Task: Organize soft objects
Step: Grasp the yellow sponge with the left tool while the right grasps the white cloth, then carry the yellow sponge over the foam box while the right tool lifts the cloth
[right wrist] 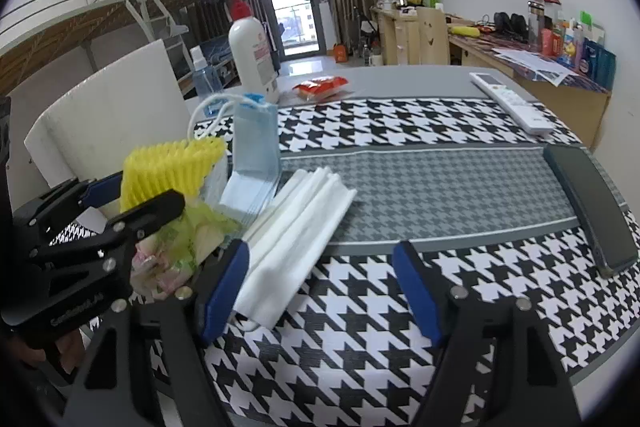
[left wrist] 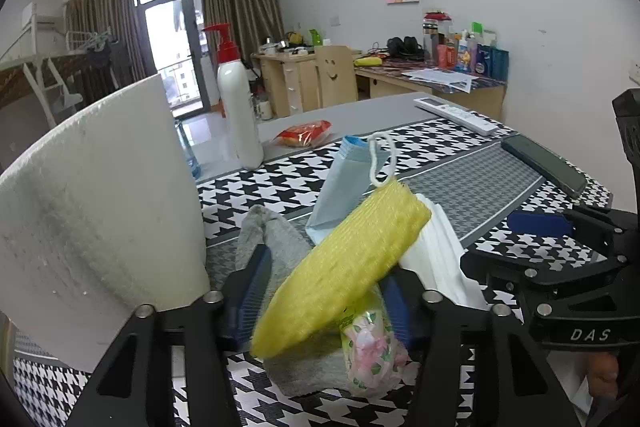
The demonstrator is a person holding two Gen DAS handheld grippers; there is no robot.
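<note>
My left gripper (left wrist: 320, 295) is shut on a yellow mesh sponge (left wrist: 344, 263), held tilted over a pile of soft things: a grey sock (left wrist: 276, 239), a floral packet (left wrist: 372, 355), a blue face mask pack (left wrist: 344, 183) and white folded masks (left wrist: 440, 255). In the right wrist view the sponge (right wrist: 168, 167) sits between the left gripper's fingers above the floral packet (right wrist: 176, 251). My right gripper (right wrist: 320, 291) is open and empty just right of the white masks (right wrist: 296, 235), its left finger beside them. The blue mask pack (right wrist: 256, 155) leans behind.
A white foam board (left wrist: 100, 203) stands at the left. A white pump bottle (left wrist: 238, 107), a red snack packet (left wrist: 304, 133), a remote (left wrist: 456, 115) and a phone (left wrist: 544, 165) lie on the houndstooth table cover (right wrist: 400, 131). A desk with clutter stands by the far wall.
</note>
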